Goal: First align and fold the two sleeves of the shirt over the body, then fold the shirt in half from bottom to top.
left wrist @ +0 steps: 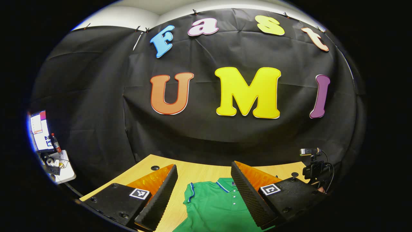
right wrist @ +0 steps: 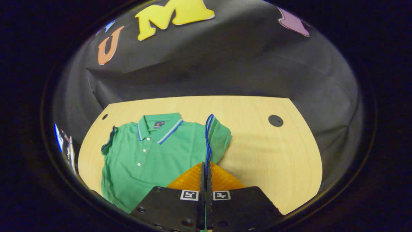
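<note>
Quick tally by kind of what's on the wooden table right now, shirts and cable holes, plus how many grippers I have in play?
Green polo shirt: 1
Round cable holes in the table: 2, one at the far right, one at the far left
Grippers: 2, left gripper with fingers apart, right gripper with fingers closed on the shirt's sleeve edge
Total: 5

Square markers on the left gripper (left wrist: pixel 203 196): black-and-white coded patterns, no letters or numbers.
Square markers on the right gripper (right wrist: pixel 206 180): same kind of coded pattern, nothing to read.
Neck patch inside the collar of the shirt (right wrist: pixel 151 145): a small dark patch, its print too small to read.
Other readable text: none.
</note>
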`<action>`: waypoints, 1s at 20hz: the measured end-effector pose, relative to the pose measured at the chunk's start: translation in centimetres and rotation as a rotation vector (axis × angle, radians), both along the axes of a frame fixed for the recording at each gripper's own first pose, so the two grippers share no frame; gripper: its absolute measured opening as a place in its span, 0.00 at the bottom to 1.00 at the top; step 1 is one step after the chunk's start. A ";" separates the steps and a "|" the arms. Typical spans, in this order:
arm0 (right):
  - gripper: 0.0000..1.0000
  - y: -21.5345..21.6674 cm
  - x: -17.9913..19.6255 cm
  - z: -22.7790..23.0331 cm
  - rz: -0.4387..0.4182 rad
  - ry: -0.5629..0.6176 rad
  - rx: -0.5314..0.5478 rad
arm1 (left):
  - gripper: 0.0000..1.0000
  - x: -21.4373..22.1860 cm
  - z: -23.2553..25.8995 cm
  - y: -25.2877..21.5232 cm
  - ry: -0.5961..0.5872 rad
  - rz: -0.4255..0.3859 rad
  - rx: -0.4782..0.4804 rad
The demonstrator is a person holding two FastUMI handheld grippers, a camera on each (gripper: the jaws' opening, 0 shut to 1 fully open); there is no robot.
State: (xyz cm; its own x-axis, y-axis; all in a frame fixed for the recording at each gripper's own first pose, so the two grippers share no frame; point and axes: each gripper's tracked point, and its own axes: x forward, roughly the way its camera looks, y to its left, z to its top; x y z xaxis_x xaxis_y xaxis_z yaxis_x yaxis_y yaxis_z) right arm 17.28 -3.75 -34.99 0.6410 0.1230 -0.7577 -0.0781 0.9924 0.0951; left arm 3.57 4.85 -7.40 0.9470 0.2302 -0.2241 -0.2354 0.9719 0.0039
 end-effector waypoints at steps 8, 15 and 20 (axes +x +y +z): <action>0.02 8.4 1.2 -0.5 0.070 -0.002 -0.004 | 1.00 -3.0 1.1 4.0 0.005 0.069 0.048; 0.98 11.3 0.6 5.1 0.108 -0.146 0.044 | 1.00 -3.4 0.2 4.8 0.013 0.047 0.033; 0.96 9.9 -3.5 12.0 0.104 -0.252 0.015 | 1.00 -2.0 -3.5 4.7 0.069 -0.040 -0.007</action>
